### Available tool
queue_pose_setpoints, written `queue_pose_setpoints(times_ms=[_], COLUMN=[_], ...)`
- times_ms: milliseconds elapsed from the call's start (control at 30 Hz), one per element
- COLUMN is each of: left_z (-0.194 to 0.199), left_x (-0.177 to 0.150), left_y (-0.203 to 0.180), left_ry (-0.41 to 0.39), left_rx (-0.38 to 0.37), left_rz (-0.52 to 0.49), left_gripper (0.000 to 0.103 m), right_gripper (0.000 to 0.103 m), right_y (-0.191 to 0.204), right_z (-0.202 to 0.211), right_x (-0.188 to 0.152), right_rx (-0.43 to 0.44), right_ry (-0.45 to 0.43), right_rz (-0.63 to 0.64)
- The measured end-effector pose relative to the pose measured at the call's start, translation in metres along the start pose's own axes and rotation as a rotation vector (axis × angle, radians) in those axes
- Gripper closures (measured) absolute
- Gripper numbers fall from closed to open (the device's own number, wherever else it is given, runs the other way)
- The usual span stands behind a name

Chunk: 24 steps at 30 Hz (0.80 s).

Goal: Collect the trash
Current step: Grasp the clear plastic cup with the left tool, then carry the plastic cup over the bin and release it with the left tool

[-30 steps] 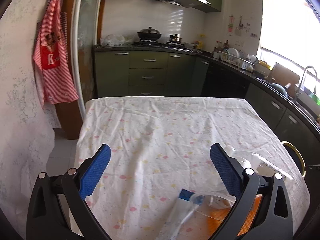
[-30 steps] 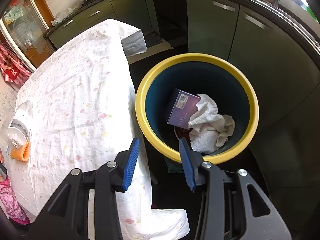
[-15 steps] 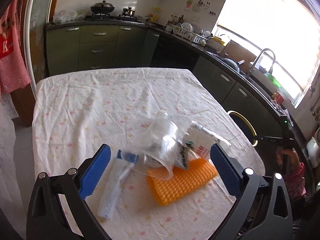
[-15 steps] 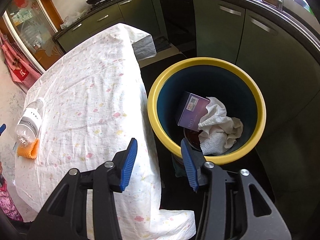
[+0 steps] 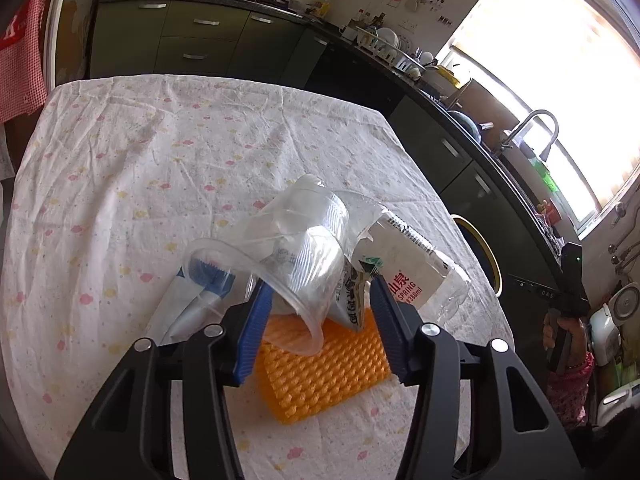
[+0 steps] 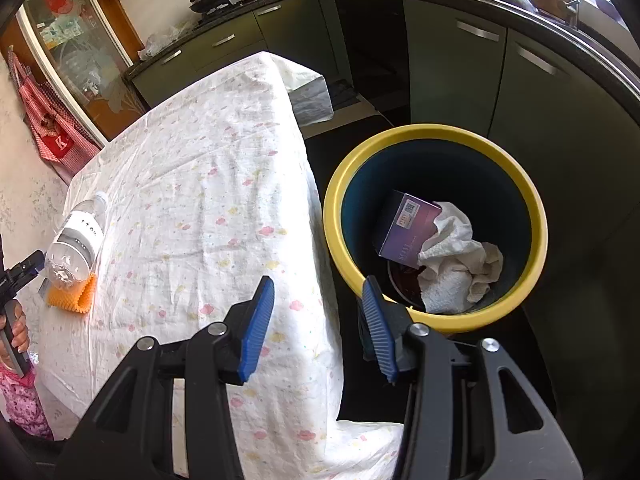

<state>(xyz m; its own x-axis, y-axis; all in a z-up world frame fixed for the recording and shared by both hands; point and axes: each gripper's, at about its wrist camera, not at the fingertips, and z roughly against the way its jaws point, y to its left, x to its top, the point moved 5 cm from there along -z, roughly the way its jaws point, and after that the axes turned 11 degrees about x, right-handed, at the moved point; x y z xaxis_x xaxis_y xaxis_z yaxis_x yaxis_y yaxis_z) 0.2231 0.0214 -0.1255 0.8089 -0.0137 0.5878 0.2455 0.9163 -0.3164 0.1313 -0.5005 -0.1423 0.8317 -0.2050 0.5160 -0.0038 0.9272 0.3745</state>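
Note:
In the left wrist view a clear plastic cup [image 5: 288, 256] lies on its side over an orange dimpled sponge [image 5: 324, 372], with a clear water bottle [image 5: 408, 272] to its right and a toothbrush in its packet [image 5: 192, 300] to its left. My left gripper [image 5: 320, 312] has its jaws narrowed around the cup's rim; contact is unclear. My right gripper [image 6: 316, 320] is open and empty above the gap between table edge and the yellow-rimmed bin [image 6: 436, 140], which holds a purple box [image 6: 408, 224] and a white crumpled cloth [image 6: 456, 264].
The table wears a white spotted cloth [image 5: 160, 152] and also shows in the right wrist view [image 6: 208, 200]. Green kitchen cabinets [image 6: 520, 80] stand close behind the bin. A red apron [image 6: 52, 120] hangs at the far left. The bottle [image 6: 76, 244] and sponge [image 6: 72, 292] show near the table's left edge.
My left gripper has moved in toward the pile of trash and its jaws have narrowed around the cup. My right gripper has drawn back a little from the bin and stays open.

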Motion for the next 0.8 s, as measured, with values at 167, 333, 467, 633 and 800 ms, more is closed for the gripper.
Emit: queue_pose_setpoints(times_ms=[167, 333, 467, 633, 800], left_z=[0.007, 0.027, 0.039, 0.047, 0.032], left_x=[0.014, 0.027, 0.034, 0.042, 0.049], left_y=[-0.003, -0.024, -0.053, -0.115, -0.207], left_ry=[-0.080, -0.153, -0.174, -0.183, -0.159], left_rx=[0.034, 0.082, 0.108, 0.058, -0.061], left_rz=[-0.016, -0.125, -0.217, -0.342, -0.473], left_gripper=[0.098, 0.098, 0.098, 0.098, 0.098], right_gripper=[0.059, 0.059, 0.059, 0.059, 0.059], right_y=[-0.006, -0.006, -0.010, -0.029, -0.059], right_z=[0.003, 0.002, 0.007, 0.029, 0.056], right_x=[0.000, 0.001, -0.001, -0.008, -0.021], right_rx=[-0.005, 0.003, -0.004, -0.051, -0.110], right_ry=[-0.010, -0.014, -0.029, -0.074, -0.125], right_rz=[-0.014, -0.017, -0.021, -0.055, -0.107])
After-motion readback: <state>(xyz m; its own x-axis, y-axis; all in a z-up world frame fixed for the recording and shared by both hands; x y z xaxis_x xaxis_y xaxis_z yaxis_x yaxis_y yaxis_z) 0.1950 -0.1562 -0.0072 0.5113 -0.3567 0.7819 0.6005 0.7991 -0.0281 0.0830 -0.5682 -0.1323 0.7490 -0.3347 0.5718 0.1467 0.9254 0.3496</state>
